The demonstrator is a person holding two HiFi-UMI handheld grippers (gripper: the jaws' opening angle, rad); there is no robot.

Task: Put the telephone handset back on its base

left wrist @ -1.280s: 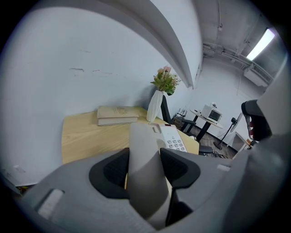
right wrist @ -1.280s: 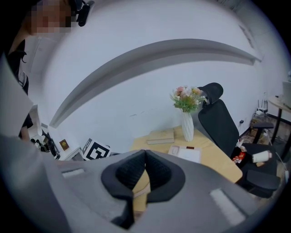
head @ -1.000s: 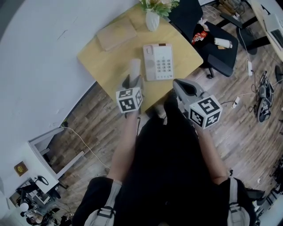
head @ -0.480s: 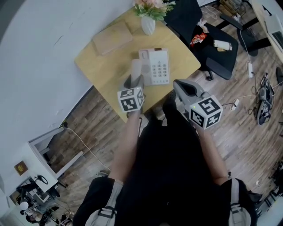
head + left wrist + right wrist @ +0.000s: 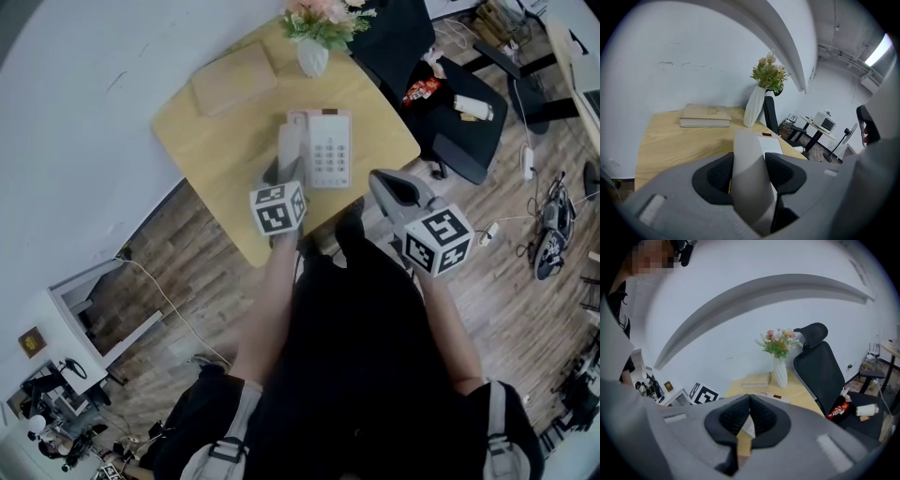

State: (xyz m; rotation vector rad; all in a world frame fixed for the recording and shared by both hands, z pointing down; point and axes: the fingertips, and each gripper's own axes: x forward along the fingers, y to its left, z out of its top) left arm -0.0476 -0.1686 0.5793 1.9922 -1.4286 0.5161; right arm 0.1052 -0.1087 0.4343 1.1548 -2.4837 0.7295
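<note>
Head view: left tongs (image 5: 284, 172) are clamped on the telephone handset (image 5: 289, 145), which hangs over the left edge of the telephone base (image 5: 328, 150) on the counter (image 5: 202, 131). Can't tell if it touches the cradle. Right tongs (image 5: 380, 183) sit off the counter, on the near side of the base, idle. Vase of flowers (image 5: 312, 54) and book (image 5: 232, 78) are beyond the base. Left gripper view: jaws pinch the handset (image 5: 747, 154) mid-body and it stands steeply between them; base (image 5: 769, 144) is just behind it, slightly right. Right gripper view: right tongs (image 5: 749, 405) clenched, nothing between the jaws. Risks, my read: the shell looks smooth and rounded, so the handset could pivot or slip in the pinch on the way down. It is tilted against the base, so one end may land first and leave it askew or off the cradle. A sideways push could shove the base across the counter. Level it over the base before letting go.
</note>
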